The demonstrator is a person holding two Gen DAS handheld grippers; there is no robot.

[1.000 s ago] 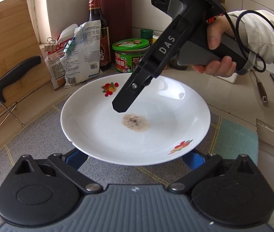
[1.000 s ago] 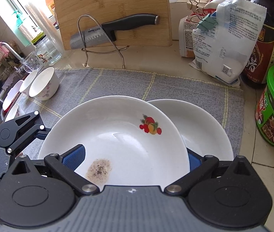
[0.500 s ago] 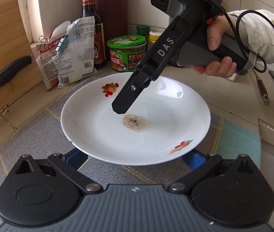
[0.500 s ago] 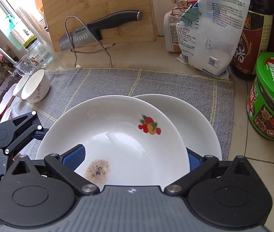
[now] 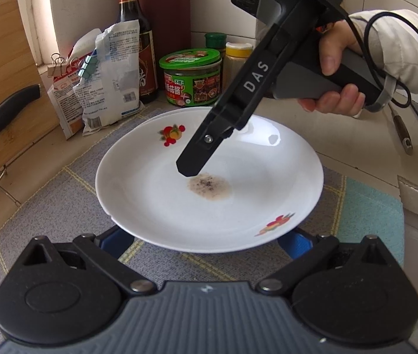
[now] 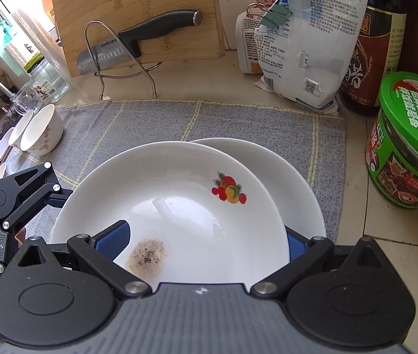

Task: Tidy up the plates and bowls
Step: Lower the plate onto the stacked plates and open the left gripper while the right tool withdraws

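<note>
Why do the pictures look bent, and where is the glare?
Left wrist view: fisheye lens curves the wall edges; a small bright glint sits on the plate. Right wrist view: the window at upper left is blown out white, and the cutting board bows.

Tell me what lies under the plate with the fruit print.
Under the fruit-print plate lies a second white plate, its far right edge showing, on the grey mat. The left gripper's blue fingers reach beneath the near rim. The rest underneath is covered.
</note>
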